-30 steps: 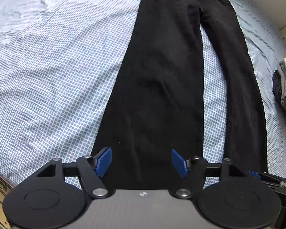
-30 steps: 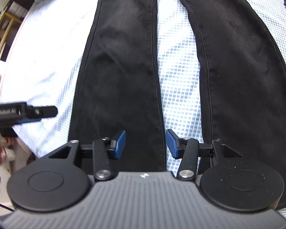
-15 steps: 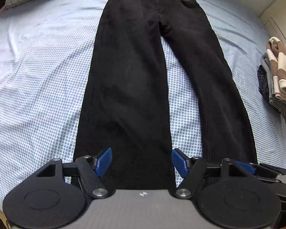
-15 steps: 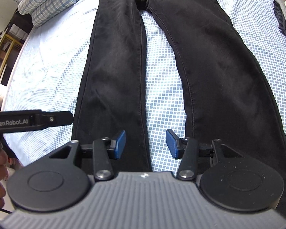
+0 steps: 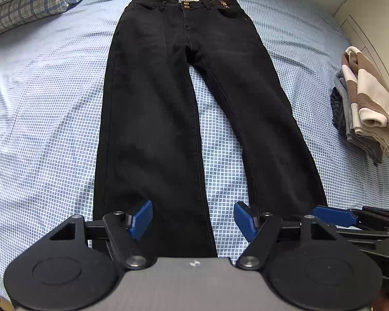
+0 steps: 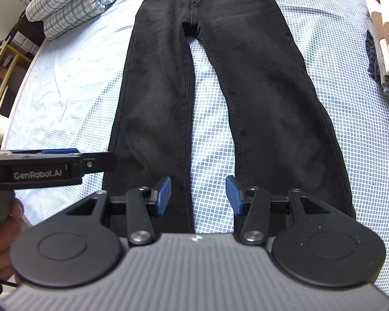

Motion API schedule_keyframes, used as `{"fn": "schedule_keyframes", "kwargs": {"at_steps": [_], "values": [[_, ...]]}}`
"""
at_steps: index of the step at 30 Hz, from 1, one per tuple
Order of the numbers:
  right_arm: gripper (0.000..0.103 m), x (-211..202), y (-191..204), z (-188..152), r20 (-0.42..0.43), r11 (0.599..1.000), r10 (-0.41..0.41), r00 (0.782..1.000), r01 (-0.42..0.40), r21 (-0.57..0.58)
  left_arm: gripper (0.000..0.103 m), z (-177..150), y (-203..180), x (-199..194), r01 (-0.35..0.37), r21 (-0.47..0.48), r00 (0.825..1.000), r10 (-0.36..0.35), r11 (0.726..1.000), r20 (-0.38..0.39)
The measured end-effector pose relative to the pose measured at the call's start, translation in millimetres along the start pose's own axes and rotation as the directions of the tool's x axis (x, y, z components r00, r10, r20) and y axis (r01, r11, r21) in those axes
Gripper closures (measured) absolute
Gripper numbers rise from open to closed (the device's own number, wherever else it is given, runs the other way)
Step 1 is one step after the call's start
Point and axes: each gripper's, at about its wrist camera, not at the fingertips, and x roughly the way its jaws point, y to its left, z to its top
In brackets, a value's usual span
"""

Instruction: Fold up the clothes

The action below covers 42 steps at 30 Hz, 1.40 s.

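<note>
Both grippers, left gripper and right gripper, jaws apart, had pulled back nearward, leaving the black jeans flat, unfolded.

Home bedroom, checked bedsheet, folded quilt

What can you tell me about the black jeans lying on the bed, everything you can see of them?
The black jeans look like slightly faded denim. They lie flat and face up on the blue checked bedsheet, unfolded, with the waistband at the far end and the legs spread in a narrow V toward the camera. Two brass buttons close the waist, below a pale label. Both claws, left and right, are open above the hems, gripping nothing.
</note>
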Motion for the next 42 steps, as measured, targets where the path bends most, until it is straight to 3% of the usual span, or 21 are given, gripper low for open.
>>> {"fn": "schedule_keyframes", "kwargs": {"at_steps": [5, 10, 14, 22, 29, 32, 42], "values": [[0.054, -35.1, 5.4, 3.0, 0.041, 0.998, -0.051, 0.998, 0.053, -0.039, 0.029, 5.7, -5.8, -24.6, -0.065, 0.012, 0.997, 0.065, 0.998, -0.036], [0.054, -58.4, 1.1, 1.0, 0.039, 0.999, -0.036, 0.999, 0.035, 0.012, 0.028, 3.8, -12.5, -58.7, -0.098, 0.015, 0.994, 0.099, 0.995, -0.048], [0.054, -74.1, 3.3, -1.4, 0.057, 0.998, -0.050, 0.997, 0.049, 0.030, 0.022, -1.2, -21.4, -77.0, -0.102, 0.019, 0.994, 0.103, 0.995, -0.047], [0.054, -107.6, 20.5, -4.7, 0.096, 0.997, -0.071, 0.993, 0.067, 0.047, 0.022, -8.3, -38.8, -105.0, -0.079, 0.032, 0.995, 0.081, 0.996, -0.060], [0.054, -127.0, 33.8, -21.2, 0.062, 0.996, -0.068, 0.996, 0.064, 0.064, 0.016, -20.0, -44.7, -125.1, -0.078, 0.025, 0.992, 0.080, 0.997, -0.095], [0.054, -131.3, 33.5, -28.2, 0.038, 0.995, -0.047, 0.998, 0.043, 0.091, 0.008, -28.2, -49.0, -132.4, -0.082, 0.045, 0.993, 0.086, 0.996, -0.087], [0.054, -147.8, 26.7, -36.9, 0.013, 0.994, -0.042, 0.999, 0.041, 0.097, 0.007, -37.8, -58.7, -144.5, -0.107, 0.043, 0.988, 0.111, 0.993, -0.106]]}}
